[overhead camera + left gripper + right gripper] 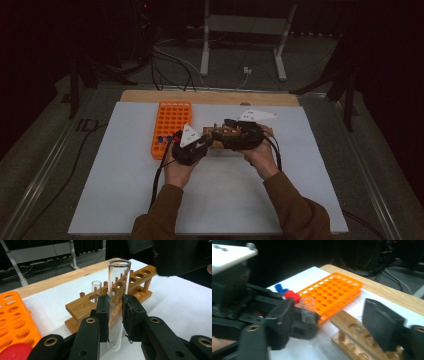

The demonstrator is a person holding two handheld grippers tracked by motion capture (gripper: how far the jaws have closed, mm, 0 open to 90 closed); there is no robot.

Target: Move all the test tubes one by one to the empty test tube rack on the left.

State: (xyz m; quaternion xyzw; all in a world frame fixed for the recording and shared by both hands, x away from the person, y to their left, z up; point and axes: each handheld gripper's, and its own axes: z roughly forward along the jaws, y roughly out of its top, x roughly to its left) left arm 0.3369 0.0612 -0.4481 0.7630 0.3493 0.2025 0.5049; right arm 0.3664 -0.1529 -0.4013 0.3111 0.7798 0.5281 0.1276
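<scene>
A white mat [210,200] covers the table, with a strip of bare wooden board [150,96] along its far edge and a dim room of cables and metal stand legs [205,45] beyond. The left gripper [115,315] clamps a clear glass test tube [117,302] upright near the mat's middle, just in front of the wooden test tube rack [135,287]. The right gripper [329,322] stands with jaws apart, nothing between them. An orange tube rack [171,125] sits towards the mat's far left.
</scene>
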